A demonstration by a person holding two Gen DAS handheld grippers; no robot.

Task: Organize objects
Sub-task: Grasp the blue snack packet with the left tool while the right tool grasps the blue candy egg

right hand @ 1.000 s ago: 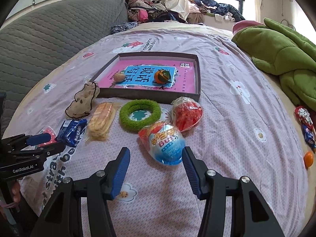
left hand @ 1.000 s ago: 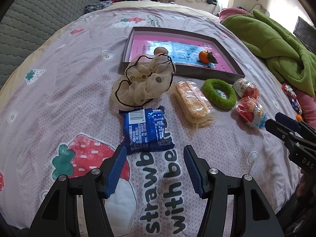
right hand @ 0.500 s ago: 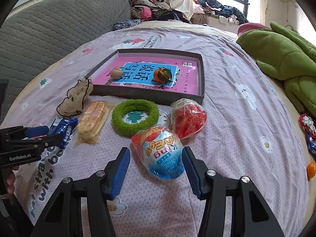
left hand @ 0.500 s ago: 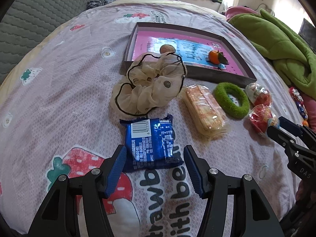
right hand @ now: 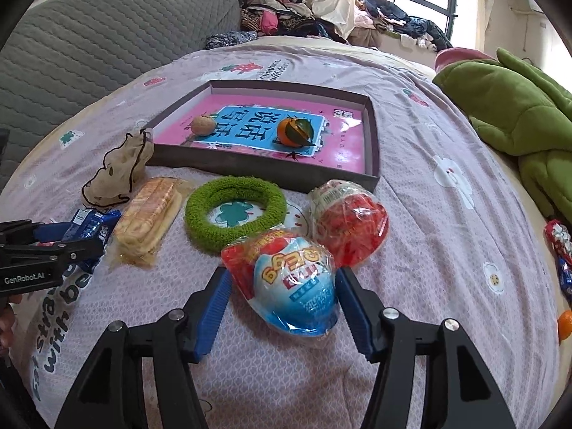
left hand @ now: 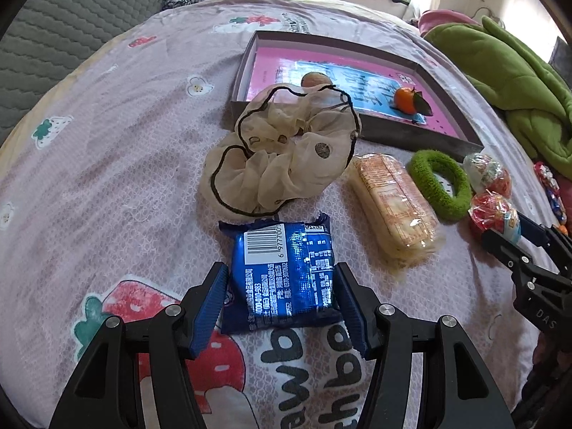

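Scrunchie overlaps the tray wall (green ring nearby).

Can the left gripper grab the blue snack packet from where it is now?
Probably yes. The blue snack packet already lies flat between the left gripper's open jaws, with nothing on top; the beige scrunchie sits just beyond it, out of the way.

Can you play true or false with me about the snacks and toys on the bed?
1. The orange sits inside the box. True.
2. The blue snack packet lies between the left hand-held gripper fingers. True.
3. The green ring is in the box. False: it lies on the bedsheet in front of it.
4. The right hand-held gripper is around the scrunchie. False: it straddles the egg toy, jaws opening.
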